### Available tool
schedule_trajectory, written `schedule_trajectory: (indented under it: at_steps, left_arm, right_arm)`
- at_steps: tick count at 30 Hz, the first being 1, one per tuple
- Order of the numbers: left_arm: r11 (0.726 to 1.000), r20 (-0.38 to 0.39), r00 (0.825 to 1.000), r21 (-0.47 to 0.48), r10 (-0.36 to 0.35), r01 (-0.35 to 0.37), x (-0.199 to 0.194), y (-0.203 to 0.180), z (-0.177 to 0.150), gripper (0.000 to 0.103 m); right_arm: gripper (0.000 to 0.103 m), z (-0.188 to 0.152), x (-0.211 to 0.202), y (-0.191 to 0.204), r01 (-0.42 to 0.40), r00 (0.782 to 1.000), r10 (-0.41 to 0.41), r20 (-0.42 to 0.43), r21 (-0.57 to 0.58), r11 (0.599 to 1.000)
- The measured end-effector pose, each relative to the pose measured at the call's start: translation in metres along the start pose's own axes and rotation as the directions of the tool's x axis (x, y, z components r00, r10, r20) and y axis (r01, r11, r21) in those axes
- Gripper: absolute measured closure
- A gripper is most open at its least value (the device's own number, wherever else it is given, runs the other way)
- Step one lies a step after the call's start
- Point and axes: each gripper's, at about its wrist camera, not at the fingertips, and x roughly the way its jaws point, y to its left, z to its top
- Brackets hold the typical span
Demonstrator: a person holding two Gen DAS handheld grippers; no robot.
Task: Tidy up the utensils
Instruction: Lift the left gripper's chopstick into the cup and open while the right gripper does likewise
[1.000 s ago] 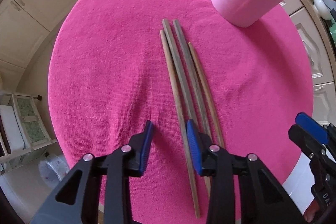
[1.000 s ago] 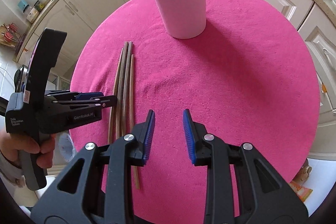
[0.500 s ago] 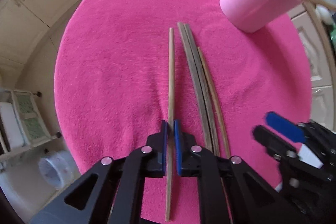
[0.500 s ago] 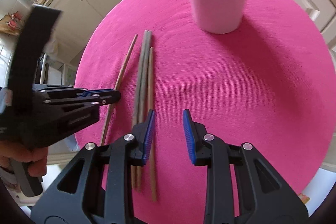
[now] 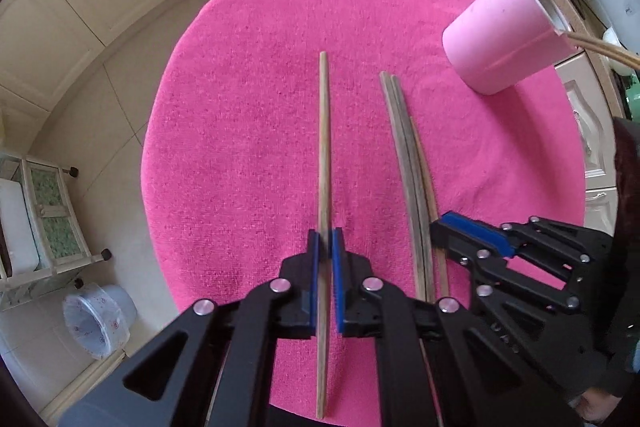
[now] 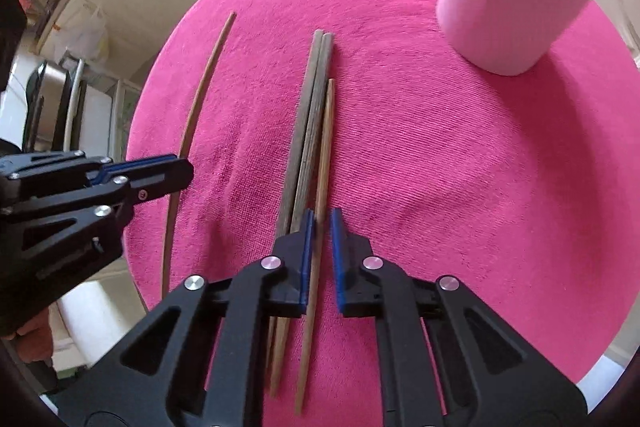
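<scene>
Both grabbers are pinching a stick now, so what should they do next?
Probably lift. The left gripper is shut on one light chopstick, and the right gripper has just closed on another. The pink cup already holds chopsticks, so carry them there.

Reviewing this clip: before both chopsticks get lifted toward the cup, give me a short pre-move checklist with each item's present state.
1. Left gripper shut on the light chopstick: ok, jaws clamp it.
2. Right gripper shut on the brown chopstick: cannot tell; jaws have just been closing, the stick lies between them, a sliver of gap shows on its right side.
3. Grey pair outside the right jaws: ok, it passes under the left finger, not between the pads.
4. Light chopstick apart from the other three: ok, bare cloth lies between.
5. Cup upright, with sticks in it: ok.
6. Room left in the cup: cannot tell, its opening is hidden.
</scene>
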Motion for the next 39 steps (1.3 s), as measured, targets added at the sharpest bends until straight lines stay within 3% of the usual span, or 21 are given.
schedule_trajectory:
  at_steps: [8,12,17,22,26,30,35,39]
  left_arm:
    - [1.000,0.006,1.000,0.003,-0.014,0.014,-0.004,-0.005,0.004,0.096]
    - [0.999,0.040,0.999,0.031,-0.032,0.031,-0.014,-0.016,0.009,0.097]
    - [0.995,0.124,0.989,0.072,-0.083,0.074,-0.036,-0.027,0.014,0.097]
    - [0.984,0.230,0.960,0.124,-0.157,0.131,-0.063,-0.042,0.023,0.097]
    - [0.973,0.299,0.932,0.164,-0.204,0.160,-0.083,-0.056,0.028,0.098]
    - [0.957,0.368,0.892,0.222,-0.262,0.190,-0.107,-0.075,0.041,0.098]
    - [0.931,0.451,0.831,0.305,-0.327,0.201,-0.136,-0.099,0.062,0.098]
    - [0.915,0.501,0.785,0.348,-0.364,0.202,-0.156,-0.115,0.083,0.098]
  right_arm:
    - [0.096,0.010,0.005,0.011,0.058,0.997,-0.059,-0.042,-0.037,0.998]
    - [0.098,0.010,0.004,0.010,0.017,1.000,-0.018,-0.026,-0.006,1.000]
    - [0.098,-0.001,-0.024,-0.008,-0.044,0.998,0.042,0.049,0.044,0.998]
    - [0.098,-0.013,-0.072,-0.027,-0.094,0.977,0.077,0.197,0.080,0.992]
    - [0.098,-0.017,-0.113,-0.035,-0.113,0.933,0.075,0.352,0.090,0.990]
    - [0.098,-0.014,-0.154,-0.046,-0.142,0.856,0.060,0.513,0.121,0.983]
    - [0.098,-0.005,-0.188,-0.060,-0.159,0.744,0.000,0.668,0.177,0.971]
    - [0.098,0.008,-0.204,-0.064,-0.173,0.637,-0.065,0.768,0.225,0.959]
